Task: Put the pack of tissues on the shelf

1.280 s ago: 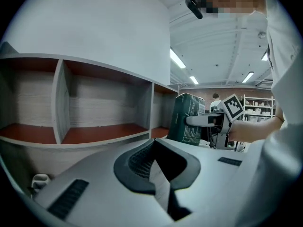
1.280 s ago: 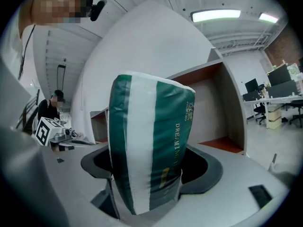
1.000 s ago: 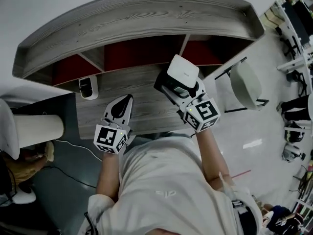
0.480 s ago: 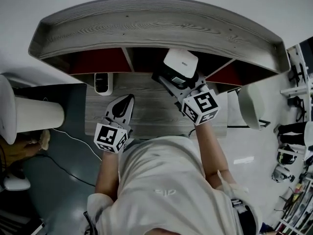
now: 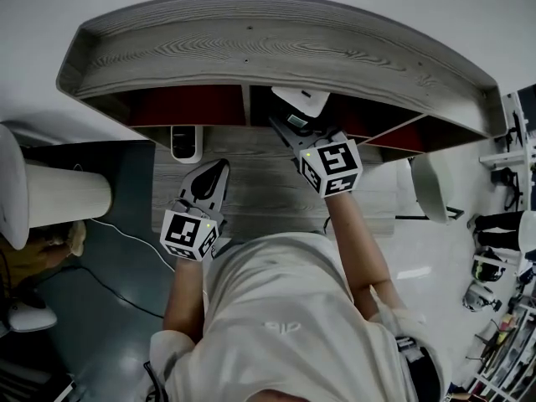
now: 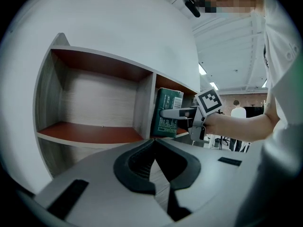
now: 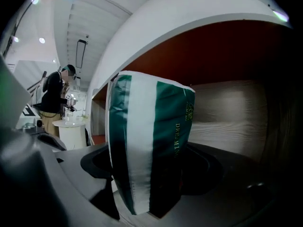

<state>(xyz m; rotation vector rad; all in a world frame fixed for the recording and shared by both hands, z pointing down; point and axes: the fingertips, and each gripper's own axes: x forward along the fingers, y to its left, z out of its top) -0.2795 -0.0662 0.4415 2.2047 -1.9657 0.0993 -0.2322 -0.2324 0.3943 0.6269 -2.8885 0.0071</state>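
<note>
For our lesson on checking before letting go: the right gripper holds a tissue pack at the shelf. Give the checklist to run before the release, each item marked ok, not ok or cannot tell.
1. Right gripper shut on the pack of tissues: ok.
2. Pack at the mouth of the shelf, in the middle compartment, beside the divider: ok.
3. Pack upright: ok.
4. Pack's bottom set down inside the compartment: cannot tell.
5. Visible part of that compartment free of other things: ok.
6. Left gripper shut, empty, clear of the pack: ok.
</note>
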